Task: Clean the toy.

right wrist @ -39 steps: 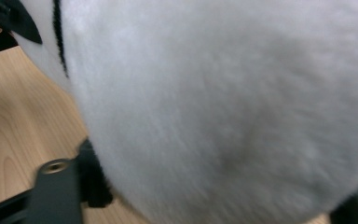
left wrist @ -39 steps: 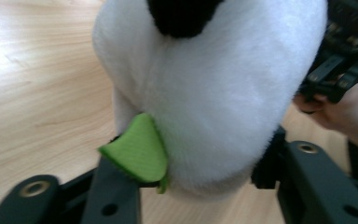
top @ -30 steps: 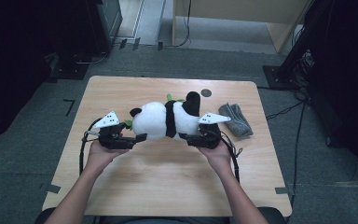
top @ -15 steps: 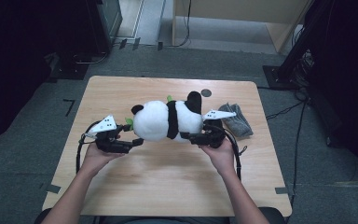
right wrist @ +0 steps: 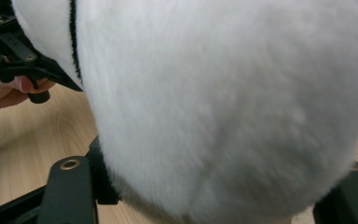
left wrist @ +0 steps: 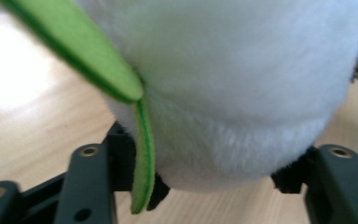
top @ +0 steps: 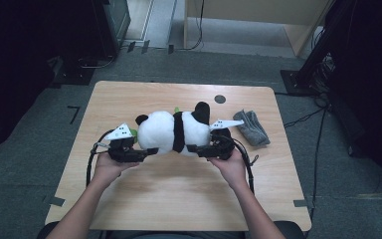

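A black and white panda plush (top: 174, 130) lies on its side on the wooden table (top: 179, 199), a green felt leaf (top: 134, 133) at its left end. My left gripper (top: 151, 149) grips its left end low down. Its jaws have just been closing, and white fur (left wrist: 242, 93) bulges between them beside the leaf (left wrist: 98, 60). My right gripper (top: 191, 148) holds the right end. Its jaws have just been opening a little, with fur (right wrist: 214, 93) still packed between them.
A folded grey cloth (top: 251, 128) lies right of the plush near the table's right edge. A small dark round spot (top: 220, 98) marks the tabletop behind the plush. The other gripper (right wrist: 14, 51) and a thumb appear at the upper left of the right gripper view.
Both grippers have edged slightly inward against the plush since half a second ago. The plush has barely shifted on the table.
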